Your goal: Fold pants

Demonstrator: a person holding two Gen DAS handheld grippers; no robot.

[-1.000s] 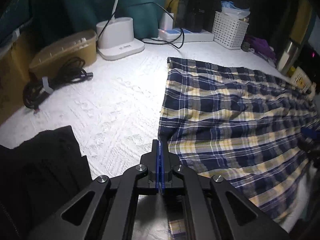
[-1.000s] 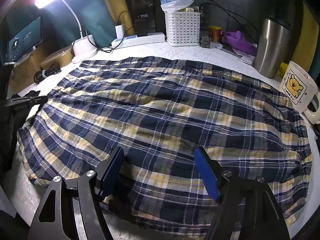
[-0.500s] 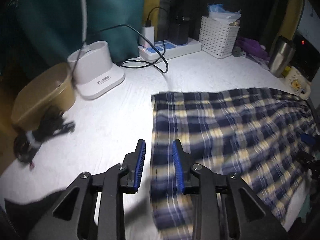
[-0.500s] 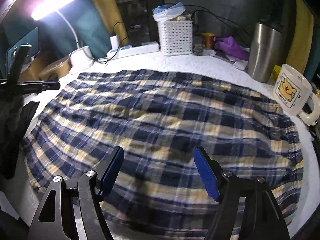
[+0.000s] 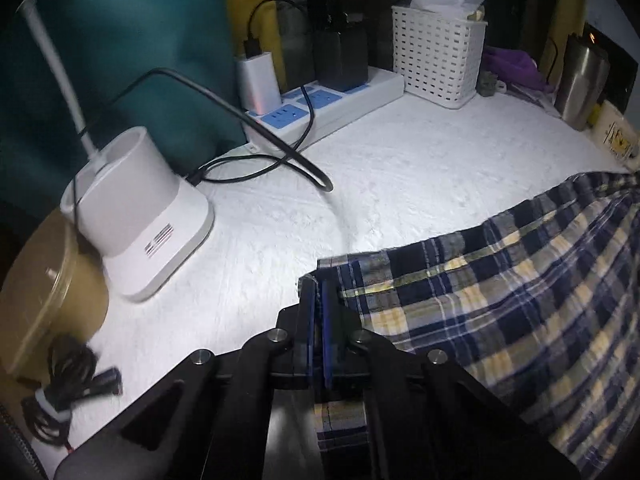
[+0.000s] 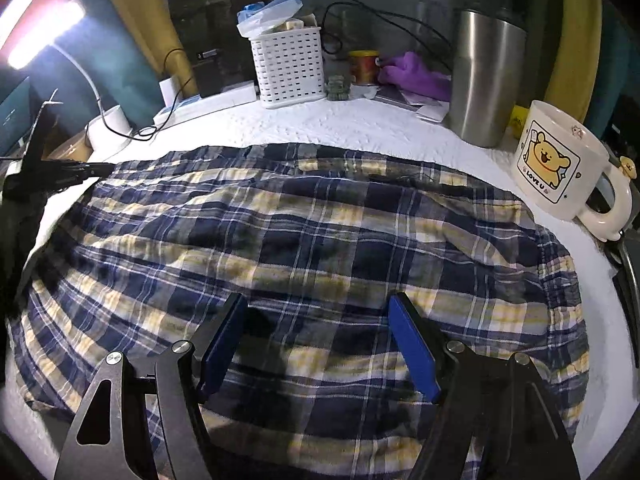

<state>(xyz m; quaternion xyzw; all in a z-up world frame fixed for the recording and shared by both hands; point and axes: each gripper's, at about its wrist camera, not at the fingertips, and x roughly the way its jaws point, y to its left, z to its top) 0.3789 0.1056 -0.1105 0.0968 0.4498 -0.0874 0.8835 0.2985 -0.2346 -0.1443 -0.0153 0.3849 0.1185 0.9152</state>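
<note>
The pants are blue, white and yellow plaid and lie spread on the white padded table. My left gripper is shut on the pants at their far left corner, beside the lamp base. It also shows in the right wrist view at that corner. My right gripper is open and empty, its blue pads just above the middle of the near half of the fabric.
A white lamp base with black cables, a tan box, a power strip and a white basket line the back. A steel tumbler and a bear mug stand at the right.
My left gripper let go of the near left corner, opened, moved to the far left corner and shut on it. My right gripper stayed open above the fabric.
</note>
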